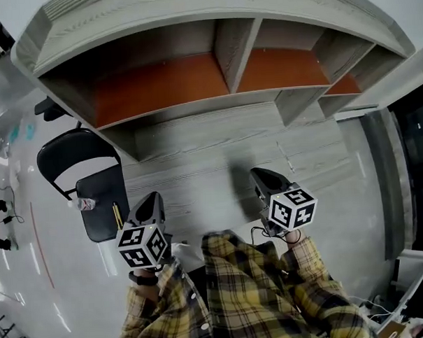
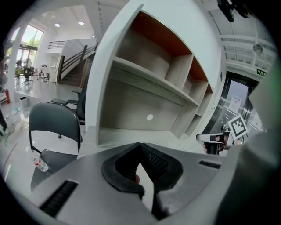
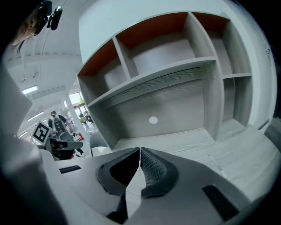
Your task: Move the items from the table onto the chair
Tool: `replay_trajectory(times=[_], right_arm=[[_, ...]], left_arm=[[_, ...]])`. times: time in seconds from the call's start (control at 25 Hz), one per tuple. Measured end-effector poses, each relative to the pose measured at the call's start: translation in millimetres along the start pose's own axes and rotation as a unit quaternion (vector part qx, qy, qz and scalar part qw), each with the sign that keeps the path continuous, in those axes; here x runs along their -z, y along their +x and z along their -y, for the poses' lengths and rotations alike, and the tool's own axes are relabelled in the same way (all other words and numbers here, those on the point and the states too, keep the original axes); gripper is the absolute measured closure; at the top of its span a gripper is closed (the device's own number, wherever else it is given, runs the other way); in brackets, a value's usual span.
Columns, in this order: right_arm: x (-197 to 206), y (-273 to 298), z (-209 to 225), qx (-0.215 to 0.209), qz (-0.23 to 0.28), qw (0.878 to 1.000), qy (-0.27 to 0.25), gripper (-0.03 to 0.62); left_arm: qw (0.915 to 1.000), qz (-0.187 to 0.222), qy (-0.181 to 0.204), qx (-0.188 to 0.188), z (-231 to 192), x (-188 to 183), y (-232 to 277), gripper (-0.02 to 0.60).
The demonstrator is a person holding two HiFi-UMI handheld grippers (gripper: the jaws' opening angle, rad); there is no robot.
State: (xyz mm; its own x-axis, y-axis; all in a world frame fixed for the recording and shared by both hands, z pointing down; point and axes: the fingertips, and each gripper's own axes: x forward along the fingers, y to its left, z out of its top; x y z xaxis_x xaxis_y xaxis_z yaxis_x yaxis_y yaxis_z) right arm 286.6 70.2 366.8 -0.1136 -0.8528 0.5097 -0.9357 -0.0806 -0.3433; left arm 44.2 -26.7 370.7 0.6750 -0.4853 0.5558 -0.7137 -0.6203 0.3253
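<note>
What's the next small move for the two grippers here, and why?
Probably just rest both and stop. The left gripper and right gripper are shut on nothing. The bottle and yellow pencil already lie on the chair, and I see no item left on the table.

Bright, even indoor light; fisheye views bend, edges dark.

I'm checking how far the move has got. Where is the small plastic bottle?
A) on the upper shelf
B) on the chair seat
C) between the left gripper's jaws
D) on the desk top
B: in the head view the bottle rests on the black chair seat, near its left edge.
</note>
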Motion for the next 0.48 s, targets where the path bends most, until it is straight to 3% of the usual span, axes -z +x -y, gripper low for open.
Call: replay_trajectory(times=[0.24, 0.48], right_arm=[[28, -24, 127, 0.032, -0.048, 0.998, 0.008, 0.572], [61, -19, 216, 0.069, -0.098, 0.992, -0.030, 0.568]], left_arm=[[0.9995, -0.028, 0.009, 0.010, 75, 22, 24, 0.577], [0.9983, -0.056, 0.015, -0.003, 105, 38, 37, 0.577]])
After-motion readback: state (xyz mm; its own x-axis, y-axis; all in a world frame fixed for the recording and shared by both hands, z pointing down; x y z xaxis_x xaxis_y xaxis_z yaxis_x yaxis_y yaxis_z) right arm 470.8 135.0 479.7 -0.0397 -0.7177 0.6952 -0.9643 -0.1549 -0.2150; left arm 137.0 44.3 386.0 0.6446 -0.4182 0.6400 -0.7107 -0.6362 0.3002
